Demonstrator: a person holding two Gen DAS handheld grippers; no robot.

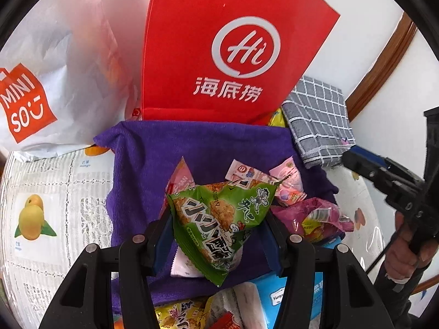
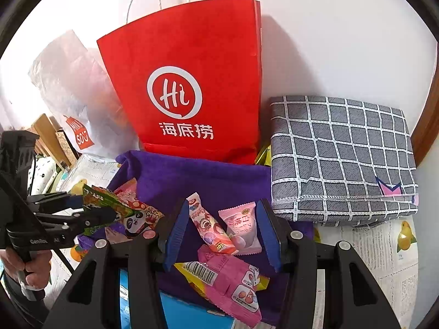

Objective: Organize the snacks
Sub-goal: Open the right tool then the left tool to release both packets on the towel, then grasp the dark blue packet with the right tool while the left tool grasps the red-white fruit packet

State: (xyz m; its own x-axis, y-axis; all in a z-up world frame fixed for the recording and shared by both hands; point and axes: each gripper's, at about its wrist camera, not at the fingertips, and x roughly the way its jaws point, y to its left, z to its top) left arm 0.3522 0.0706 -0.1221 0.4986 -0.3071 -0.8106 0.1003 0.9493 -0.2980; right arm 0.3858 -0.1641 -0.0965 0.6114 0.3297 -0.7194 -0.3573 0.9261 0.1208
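Observation:
My left gripper (image 1: pixel 219 219) is shut on a green snack packet (image 1: pixel 219 219) and holds it above the purple towel (image 1: pixel 153 150); it also shows in the right wrist view (image 2: pixel 107 201), clamped in the left gripper (image 2: pixel 109 213). Pink candy packets (image 1: pixel 285 183) lie on the towel behind it. My right gripper (image 2: pixel 222 233) is open, its jaws astride two small pink packets (image 2: pixel 241 227) on the purple towel (image 2: pixel 192 175). A larger pink packet (image 2: pixel 233 282) lies below them. The red paper bag (image 2: pixel 189 82) stands upright behind the towel.
A white MINISO plastic bag (image 1: pixel 41 82) lies left of the red bag (image 1: pixel 233 49). A folded grey checked cloth (image 2: pixel 343 159) sits to the right. A blue box (image 1: pixel 296 296) and more snack packets (image 1: pixel 181 315) lie near the towel's front edge. A fruit-print tablecloth (image 1: pixel 55 192) covers the table.

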